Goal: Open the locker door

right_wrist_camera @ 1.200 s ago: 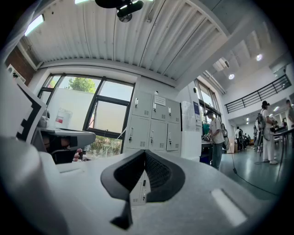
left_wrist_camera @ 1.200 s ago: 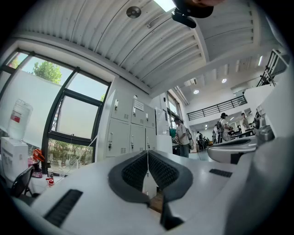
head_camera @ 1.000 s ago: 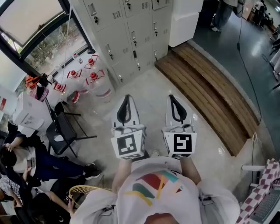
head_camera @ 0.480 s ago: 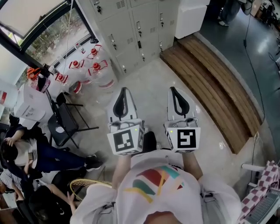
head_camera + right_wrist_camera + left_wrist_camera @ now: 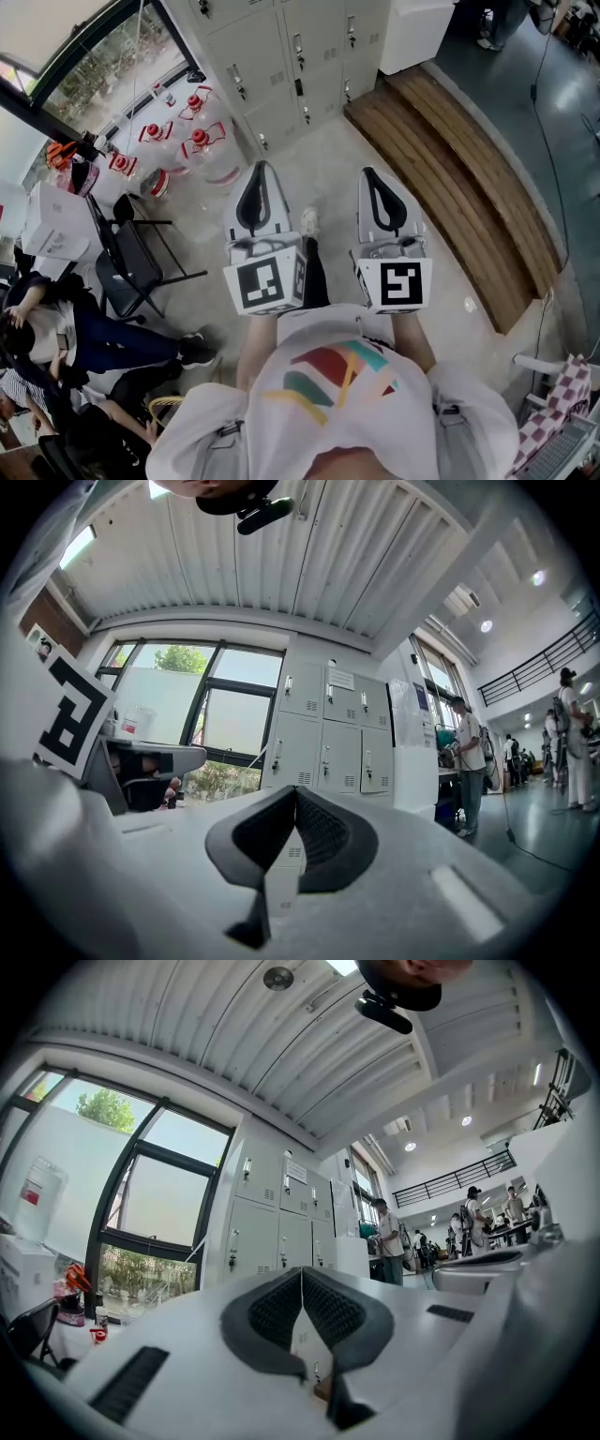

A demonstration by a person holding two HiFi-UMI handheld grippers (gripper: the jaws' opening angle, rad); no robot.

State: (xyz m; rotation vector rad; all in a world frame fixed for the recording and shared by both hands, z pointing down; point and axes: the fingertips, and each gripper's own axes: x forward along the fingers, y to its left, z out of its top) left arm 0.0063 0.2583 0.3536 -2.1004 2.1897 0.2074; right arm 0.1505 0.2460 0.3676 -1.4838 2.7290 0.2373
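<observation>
The left claw (image 5: 262, 172) and the right claw (image 5: 371, 174) are being held side by side in front of the person, each with its jaws pressed together on nothing. The lockers (image 5: 281, 56) are being faced from well apart. They stand against the wall ahead with every visible door apparently shut, and which door is meant cannot be told. The likeliest trouble is judged to be at the latch: if a claw is being brought in closed, the small handle is only being pushed, not taken, and a late opening risks a glancing grip that slips off. A locked door would resist, and pulling off-axis could be straining the hinge. The water bottles (image 5: 192, 150) near the lockers' left end could be getting knocked if the approach is drifting that way.
</observation>
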